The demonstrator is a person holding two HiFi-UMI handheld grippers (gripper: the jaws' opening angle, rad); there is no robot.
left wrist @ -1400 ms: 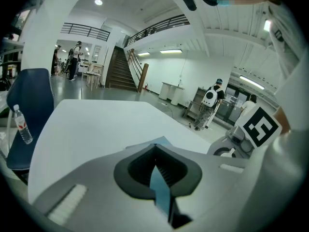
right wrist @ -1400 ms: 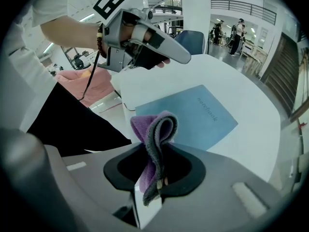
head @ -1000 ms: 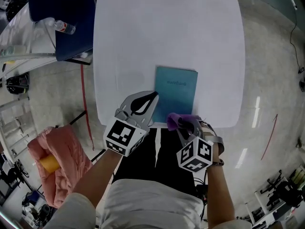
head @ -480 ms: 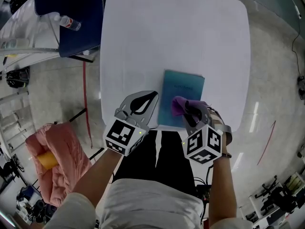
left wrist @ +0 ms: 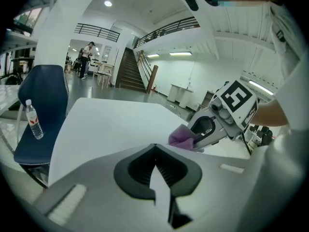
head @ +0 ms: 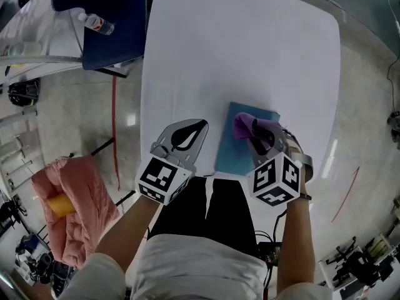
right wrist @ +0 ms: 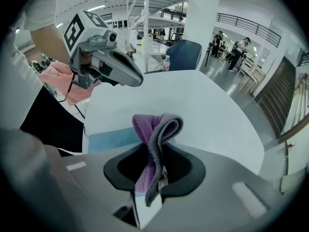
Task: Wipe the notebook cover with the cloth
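Right gripper (head: 256, 135): the fingers are being pressed together on a purple cloth (head: 245, 124). The cloth is being pinched at a folded bunch. One loop is standing out past the fingertips, and a tail is hanging down between them.

Left gripper (head: 195, 129): the fingers are being held shut with nothing between them, out to the left of the right fingers.

Notebook (head: 232, 150): teal, lying flat on the white bench (head: 250, 49), directly under and just ahead of the right fingers. It is well apart from the left fingers, to their right.

Handling, as judged:
- The cloth is being read as soft, limp and light. The loop is sagging under its own weight, so little pressure is likely to be carried unless it is pushed down by the fingertips themselves.
- The present hold at the bunch is being judged sound, since enough cloth is left free beyond the fingers to meet the cover.
- The notebook is being read as thin, light and smooth-covered, and likely to skid on the bench while being wiped. The bare left corner is being noted as the place to pin it with the left fingers.

Hidden or unclear:
- Contact between cloth and cover cannot be told in any view.
- The notebook's right side is being covered by the right gripper and the cloth.
- From the left gripper view, the notebook is being blocked by that gripper's own body.
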